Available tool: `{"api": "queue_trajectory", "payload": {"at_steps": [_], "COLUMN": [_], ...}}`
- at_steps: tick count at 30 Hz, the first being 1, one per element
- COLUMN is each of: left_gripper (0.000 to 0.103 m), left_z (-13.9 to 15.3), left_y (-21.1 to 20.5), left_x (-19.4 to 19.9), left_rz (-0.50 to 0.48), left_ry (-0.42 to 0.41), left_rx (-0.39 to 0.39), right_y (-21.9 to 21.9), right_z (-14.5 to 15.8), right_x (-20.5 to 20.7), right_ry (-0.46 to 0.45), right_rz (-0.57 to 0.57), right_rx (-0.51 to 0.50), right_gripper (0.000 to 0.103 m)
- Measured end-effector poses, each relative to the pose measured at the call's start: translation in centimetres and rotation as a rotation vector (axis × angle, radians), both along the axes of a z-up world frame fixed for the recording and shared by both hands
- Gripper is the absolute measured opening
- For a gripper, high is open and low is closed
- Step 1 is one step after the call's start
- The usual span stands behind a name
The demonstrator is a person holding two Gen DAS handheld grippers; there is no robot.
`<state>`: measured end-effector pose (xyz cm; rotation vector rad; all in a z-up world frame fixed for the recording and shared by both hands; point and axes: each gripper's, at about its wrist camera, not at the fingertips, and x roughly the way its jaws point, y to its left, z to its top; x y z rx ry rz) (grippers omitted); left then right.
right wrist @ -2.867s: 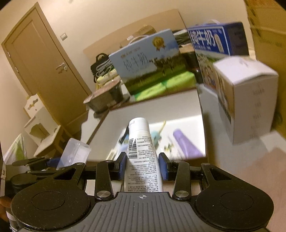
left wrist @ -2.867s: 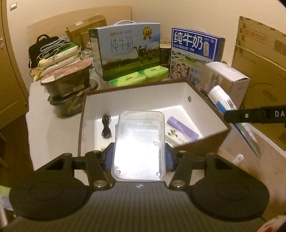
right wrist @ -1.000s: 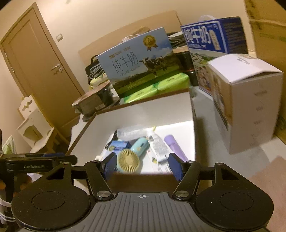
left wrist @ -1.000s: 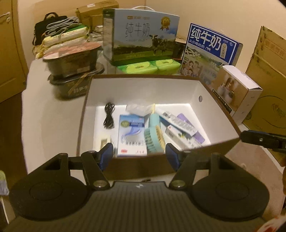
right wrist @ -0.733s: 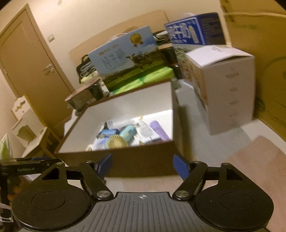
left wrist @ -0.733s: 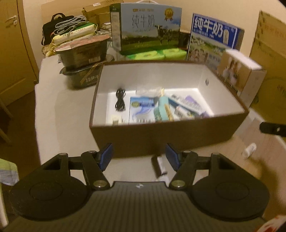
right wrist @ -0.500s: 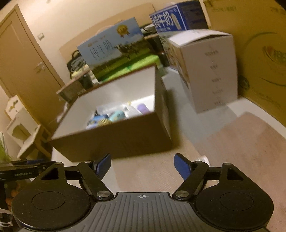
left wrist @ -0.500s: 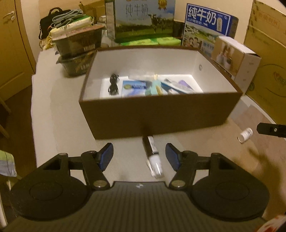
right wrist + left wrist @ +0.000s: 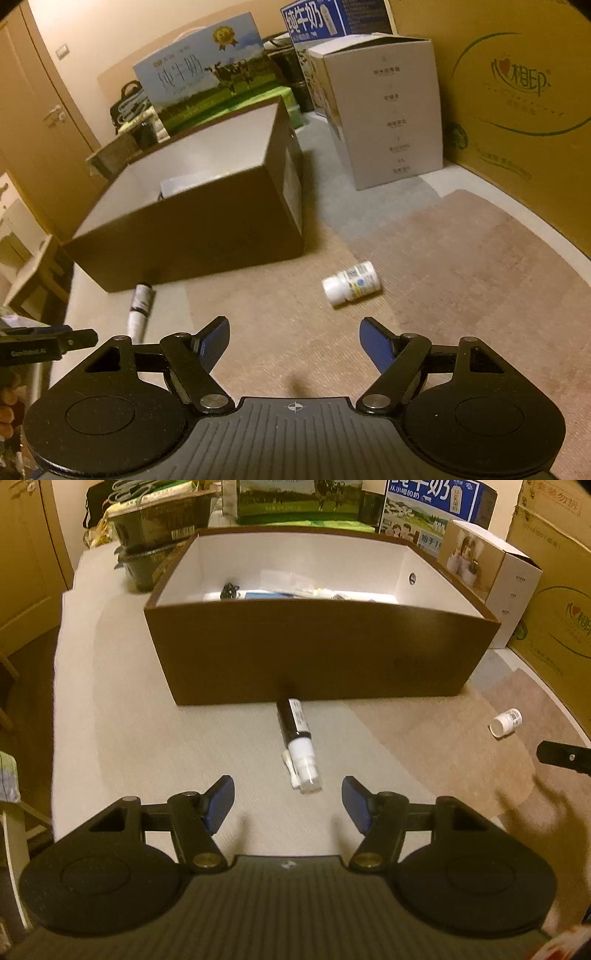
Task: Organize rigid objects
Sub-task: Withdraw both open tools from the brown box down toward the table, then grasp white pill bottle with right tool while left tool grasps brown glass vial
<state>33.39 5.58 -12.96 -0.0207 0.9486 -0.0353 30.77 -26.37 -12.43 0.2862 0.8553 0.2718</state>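
Observation:
A brown box with a white inside (image 9: 317, 653) stands on the table and holds several small items. A black-and-white marker with a clear cap (image 9: 298, 744) lies in front of the box. My left gripper (image 9: 287, 800) is open and empty, just short of the marker's cap. A small white pill bottle (image 9: 351, 283) lies on its side on the brown mat; it also shows in the left wrist view (image 9: 506, 722). My right gripper (image 9: 293, 339) is open and empty, a little short of the bottle. The marker also shows in the right wrist view (image 9: 138, 308).
A white carton (image 9: 380, 110) stands right of the box. A large cardboard box (image 9: 517, 92) walls off the right side. Milk cartons (image 9: 436, 506) and dark food trays (image 9: 155, 535) stand behind the brown box. The table's left edge (image 9: 59, 701) drops to the floor.
Both grippers let go of the clear case and the white tube earlier and are now open. Both have pulled back and down from over the box to the table in front of it.

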Motion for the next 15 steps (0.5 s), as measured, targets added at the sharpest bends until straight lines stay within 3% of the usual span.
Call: {"api": "queue_trajectory", "payload": {"at_steps": [15], "left_gripper": [0.062], "left_z": [-1.7], "left_y": [-1.6], "left_x": [0.4], "left_rz": [-0.016], "left_ry": [0.019], "left_rx": [0.007], "right_y": [-0.7], "right_z": [-1.9], "right_x": [0.9], "right_ry": [0.028], "right_rz": [-0.019], "right_rx": [-0.067], "right_gripper": [0.077]}}
